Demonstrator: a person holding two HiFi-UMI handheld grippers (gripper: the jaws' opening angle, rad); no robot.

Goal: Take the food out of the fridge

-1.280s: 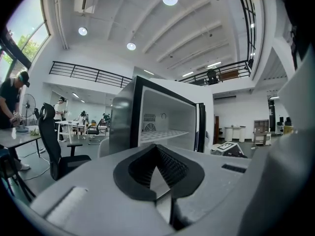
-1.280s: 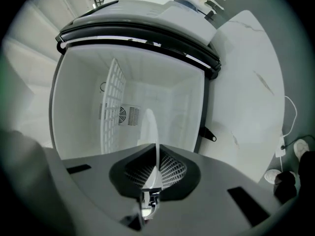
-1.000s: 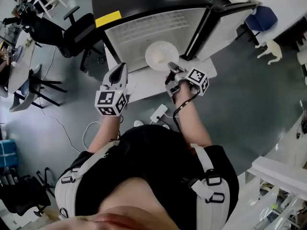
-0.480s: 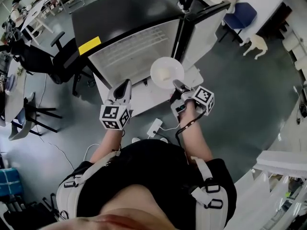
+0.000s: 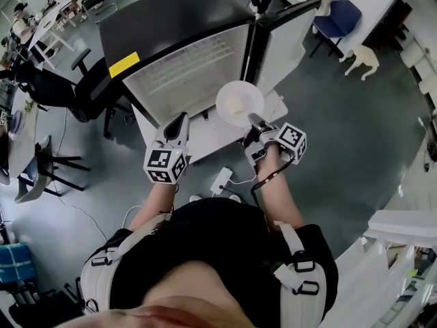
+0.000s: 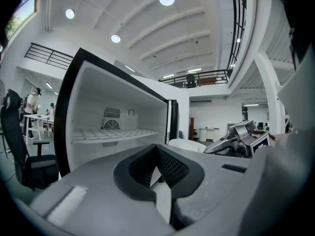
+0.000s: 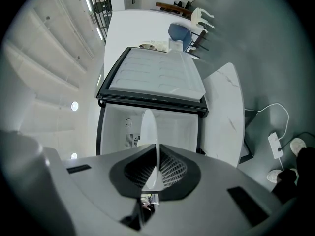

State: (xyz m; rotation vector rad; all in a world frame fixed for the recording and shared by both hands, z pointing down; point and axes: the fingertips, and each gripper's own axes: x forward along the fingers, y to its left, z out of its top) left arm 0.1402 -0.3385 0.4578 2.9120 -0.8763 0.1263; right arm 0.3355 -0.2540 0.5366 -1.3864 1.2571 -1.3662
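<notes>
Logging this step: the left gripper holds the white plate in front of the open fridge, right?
Not the left: the right gripper holds the white plate in front of the open fridge. The right gripper view shows its rim clamped between the jaws.

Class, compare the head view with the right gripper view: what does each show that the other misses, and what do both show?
Head view only: the left gripper, the person's torso and the plate's round face. Right gripper view only: the right gripper with its jaws shut on the plate's rim, seen edge-on. Both: the open fridge, the plate and the blue chair.
</notes>
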